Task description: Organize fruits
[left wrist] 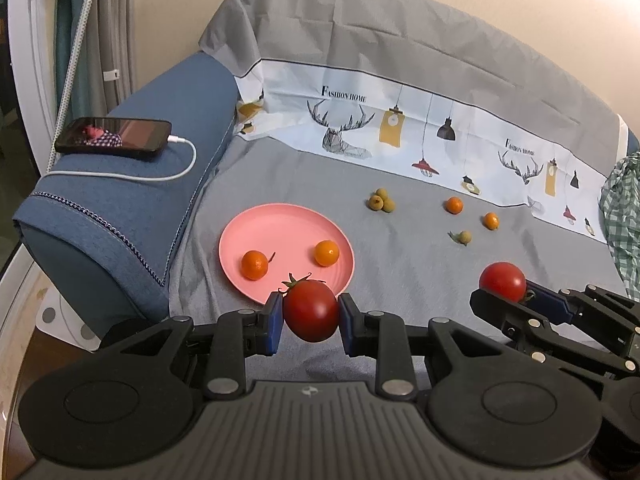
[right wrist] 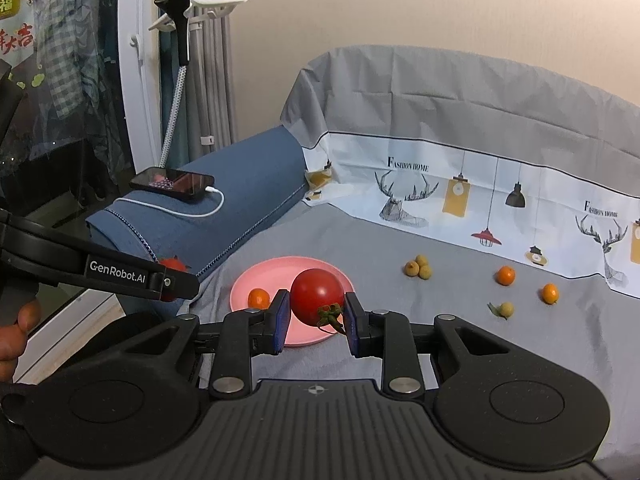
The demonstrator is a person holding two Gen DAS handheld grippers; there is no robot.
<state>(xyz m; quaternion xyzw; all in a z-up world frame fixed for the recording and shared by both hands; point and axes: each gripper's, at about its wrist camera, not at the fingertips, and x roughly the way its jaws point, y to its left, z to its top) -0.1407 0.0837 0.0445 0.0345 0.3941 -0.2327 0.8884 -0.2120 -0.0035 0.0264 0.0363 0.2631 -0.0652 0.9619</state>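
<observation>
My left gripper [left wrist: 310, 314] is shut on a red tomato [left wrist: 311, 311] with a green stem, held above the near rim of the pink plate [left wrist: 280, 224]. Two small oranges [left wrist: 254, 265] [left wrist: 327, 253] lie on that plate. My right gripper [right wrist: 316, 312] is shut on a second red tomato [right wrist: 316, 295], just in front of the pink plate [right wrist: 264, 276]; it shows in the left wrist view as the right gripper [left wrist: 516, 294] at the right. Loose on the grey sheet are a cluster of yellow-green fruits [left wrist: 382, 200], two oranges [left wrist: 454, 205] [left wrist: 491, 221] and one more yellow-green fruit [left wrist: 464, 237].
A blue sofa armrest [left wrist: 160, 128] at the left carries a phone [left wrist: 114, 138] on a white charging cable. A printed grey sheet [left wrist: 400, 264] covers seat and backrest. A green checked cloth [left wrist: 622, 216] lies at the right edge. A hand [right wrist: 16, 332] holds the left gripper.
</observation>
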